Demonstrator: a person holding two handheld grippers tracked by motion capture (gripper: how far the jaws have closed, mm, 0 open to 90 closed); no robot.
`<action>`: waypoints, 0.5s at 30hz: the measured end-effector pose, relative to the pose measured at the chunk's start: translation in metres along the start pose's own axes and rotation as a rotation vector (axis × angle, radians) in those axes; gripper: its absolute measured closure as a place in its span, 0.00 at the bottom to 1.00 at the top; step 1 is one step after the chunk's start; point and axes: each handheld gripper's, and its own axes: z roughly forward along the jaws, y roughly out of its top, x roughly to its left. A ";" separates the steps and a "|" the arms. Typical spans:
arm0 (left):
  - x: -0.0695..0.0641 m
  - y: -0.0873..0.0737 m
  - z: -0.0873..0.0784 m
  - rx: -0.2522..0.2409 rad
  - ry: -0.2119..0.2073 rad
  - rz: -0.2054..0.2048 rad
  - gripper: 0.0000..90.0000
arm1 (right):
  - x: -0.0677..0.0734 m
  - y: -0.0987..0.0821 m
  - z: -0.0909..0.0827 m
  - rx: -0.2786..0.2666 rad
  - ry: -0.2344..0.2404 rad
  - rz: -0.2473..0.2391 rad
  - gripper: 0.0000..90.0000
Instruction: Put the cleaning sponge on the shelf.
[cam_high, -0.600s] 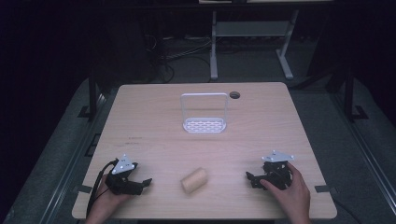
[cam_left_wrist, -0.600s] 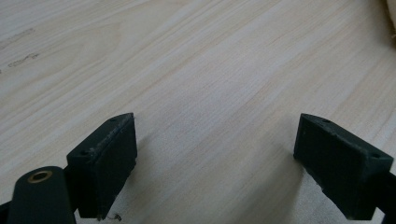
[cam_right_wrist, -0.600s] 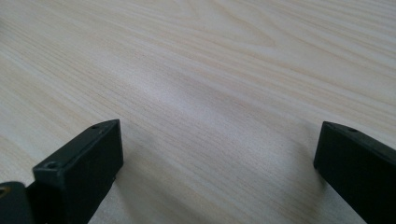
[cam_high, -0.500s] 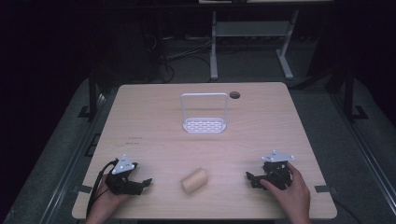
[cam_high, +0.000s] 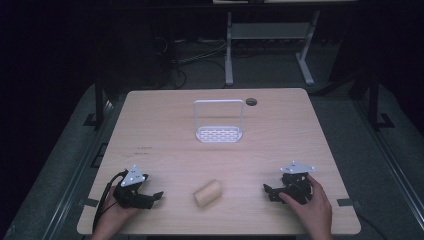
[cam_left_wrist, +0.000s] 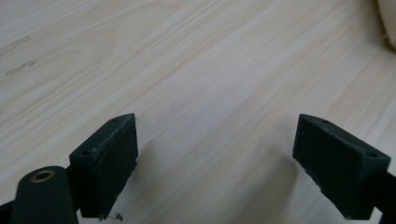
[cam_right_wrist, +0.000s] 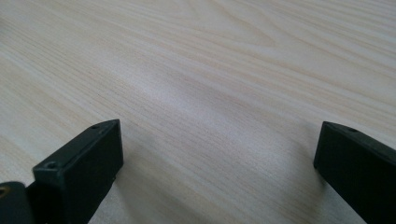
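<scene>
The roll (cam_high: 208, 193) lies on its side near the bottom middle of the high view, on the bare counter (cam_high: 165, 135), between the two grippers and apart from both. The left gripper (cam_high: 150, 198) rests low at the lower left, its fingers (cam_left_wrist: 106, 158) spread wide with nothing between them; in the left gripper view a pale edge of the roll (cam_left_wrist: 388, 23) shows at the upper right corner. The right gripper (cam_high: 271, 192) sits at the lower right, fingers (cam_right_wrist: 84, 168) likewise wide apart over bare wood.

The main risk, as I judge it, is the roll's round shape: a nudge from one finger before the other arrives could send it rolling toward the counter's near edge. It also looks soft, so a hard squeeze might dent it. The white rack (cam_high: 219, 122) stands upright in the upper middle, well apart from everything, so a carry there leaves room for a loose hold to slip.

Both hands lie low on the counter, each gripper angled inward toward the roll, the person's forearms entering from the bottom edge.
</scene>
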 end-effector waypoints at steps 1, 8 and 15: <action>-0.001 0.001 0.000 -0.003 -0.003 -0.002 0.15 | 0.000 0.000 0.000 0.000 0.000 0.000 0.01; -0.003 0.007 -0.002 -0.017 -0.014 0.006 0.15 | 0.000 0.000 0.000 0.000 0.000 -0.002 0.01; -0.007 0.016 -0.005 -0.030 -0.035 0.012 0.15 | 0.000 0.000 0.000 0.001 0.002 -0.005 0.01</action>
